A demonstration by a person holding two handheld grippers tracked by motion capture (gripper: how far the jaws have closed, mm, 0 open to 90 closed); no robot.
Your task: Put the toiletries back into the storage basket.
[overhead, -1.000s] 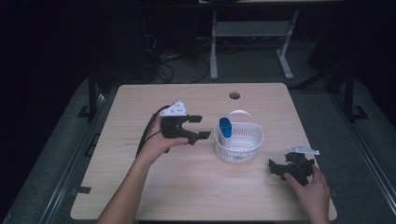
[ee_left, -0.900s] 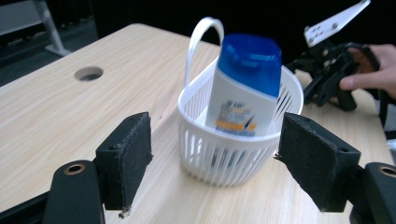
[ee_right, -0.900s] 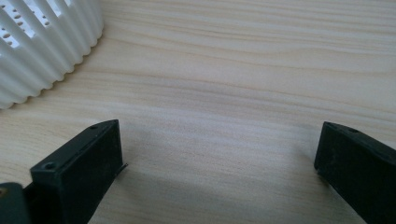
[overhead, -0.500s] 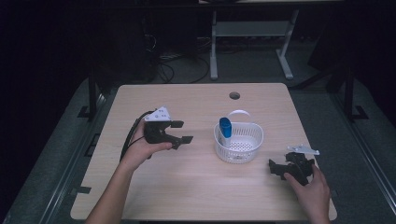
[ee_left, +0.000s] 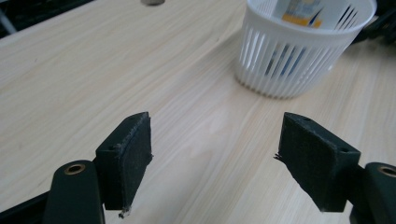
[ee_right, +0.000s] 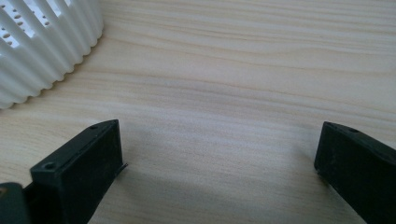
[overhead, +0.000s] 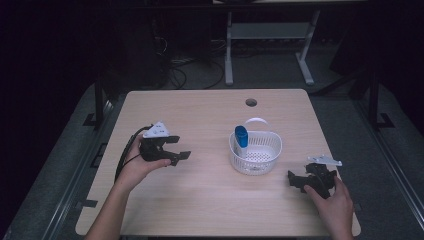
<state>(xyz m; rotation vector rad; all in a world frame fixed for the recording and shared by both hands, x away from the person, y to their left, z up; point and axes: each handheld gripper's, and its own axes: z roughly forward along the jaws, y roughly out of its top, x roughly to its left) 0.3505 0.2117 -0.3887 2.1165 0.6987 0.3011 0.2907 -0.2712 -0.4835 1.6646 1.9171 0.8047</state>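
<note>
A round white plastic basket (overhead: 255, 153) with slotted, ribbed walls, a perforated floor and a thin arched handle stands upright on the pale wood-grain bench (overhead: 210, 200), a little right of its middle. Inside it, leaning against the left wall, stands a blue bottle-shaped container (overhead: 241, 136) with a rounded top; in the left gripper view a yellow and white label on it shows above the basket's rim (ee_left: 327, 11). The left gripper (overhead: 176, 147), black with a grey three-cornered plate on top and a black cable looping from it, is held above the left half of the bench, well apart from the basket and pointing toward it. Its fingers (ee_left: 128, 154) are blocky, matte black pads with a rough face; they stand wide apart with nothing but bare bench between them. The right gripper (overhead: 294, 179), of the same black make with its own grey plate, sits low near the right front corner, just beside the basket's right flank, and its fingers (ee_right: 84, 163) are likewise spread wide and empty, the ribbed basket wall (ee_right: 46, 42) in the upper left of its own view. A round cable hole (overhead: 251, 102) is cut near the bench's far edge. Beyond it, on the dark floor, are the white legs of another table frame (overhead: 270, 35) and loose cables (overhead: 192, 65). Nothing lies between either gripper and the basket.
</note>
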